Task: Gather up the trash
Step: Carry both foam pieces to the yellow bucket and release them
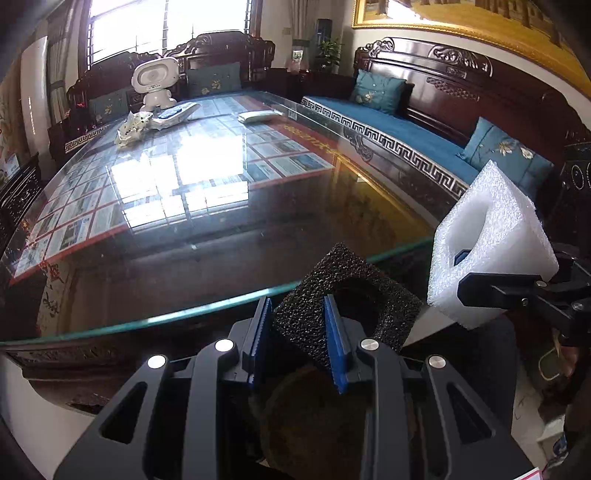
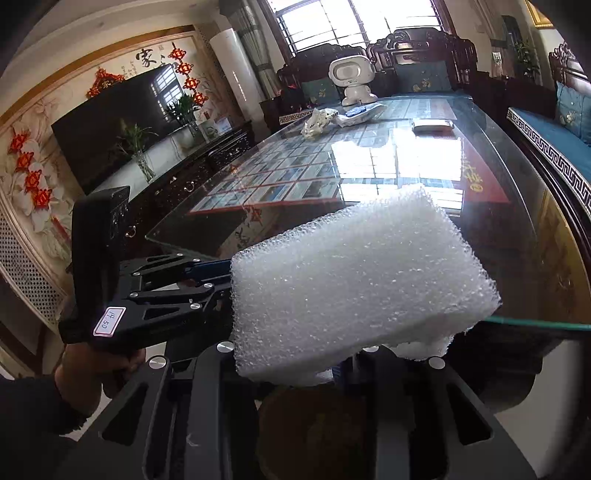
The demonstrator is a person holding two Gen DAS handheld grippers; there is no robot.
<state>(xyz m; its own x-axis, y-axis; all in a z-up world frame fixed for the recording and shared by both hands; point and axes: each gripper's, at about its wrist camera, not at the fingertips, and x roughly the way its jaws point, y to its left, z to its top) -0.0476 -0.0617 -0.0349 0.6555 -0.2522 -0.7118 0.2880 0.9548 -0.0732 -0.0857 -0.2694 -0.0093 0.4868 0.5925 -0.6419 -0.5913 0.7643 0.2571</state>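
Two pieces of packing foam are held just off the near edge of the glass tabletop [image 1: 184, 229]: the left gripper [image 1: 299, 332] is clamped on a black, coarse foam block with a round hole [image 1: 343, 291]. Beside it, the right gripper [image 1: 476, 273] pinches a white, bubbly foam block [image 2: 354, 284]

Daylit room, strong backlight, heavy fisheye bend.

Blown-out white at the tall barred window [image 2: 364, 22], mirrored as hard glare patches on the glossy glass-topped surface [image 1: 207, 173]. Dim, near-black foreground and frame corners by contrast. Bright, slightly overexposed white foam block [image 2: 354, 291]. Straight edges curved toward the rims; soft detail at the margins, sharp centre.
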